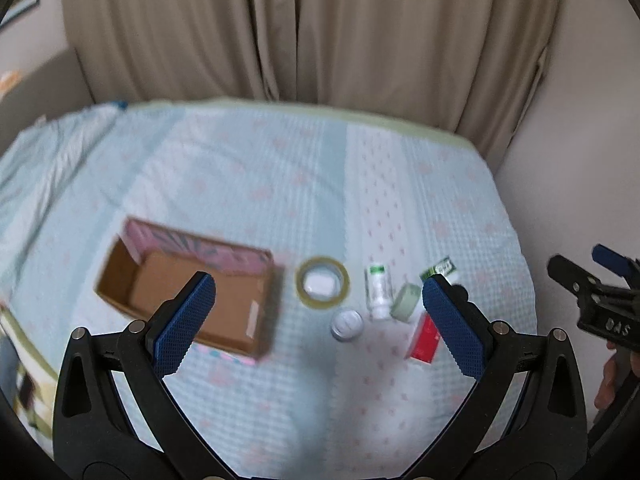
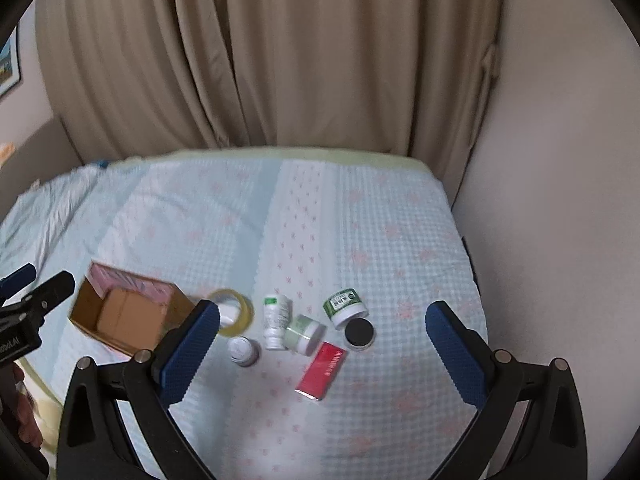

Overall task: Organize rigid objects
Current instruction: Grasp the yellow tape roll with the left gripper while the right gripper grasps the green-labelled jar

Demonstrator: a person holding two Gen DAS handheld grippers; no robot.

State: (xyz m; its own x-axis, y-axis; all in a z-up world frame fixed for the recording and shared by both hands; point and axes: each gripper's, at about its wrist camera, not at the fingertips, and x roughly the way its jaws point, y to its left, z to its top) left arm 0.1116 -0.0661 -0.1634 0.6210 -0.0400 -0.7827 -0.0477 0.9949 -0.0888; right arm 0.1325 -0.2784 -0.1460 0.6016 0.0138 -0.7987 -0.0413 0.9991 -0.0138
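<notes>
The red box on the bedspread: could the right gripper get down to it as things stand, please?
Probably yes: the right gripper is open and empty above the red box, which lies flat with nothing on top; only the green-lidded jar crowds its far end.

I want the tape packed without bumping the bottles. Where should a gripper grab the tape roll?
Judging by its pose, take the tape roll from above: it lies flat on the bedspread, hole upward. Put one finger inside the hole, one outside, pinching the band on its box side, away from the white bottle.

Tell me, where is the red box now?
In the right wrist view, the red box lies flat on the bedspread, nearest the camera, just below the pale green jar.
</notes>
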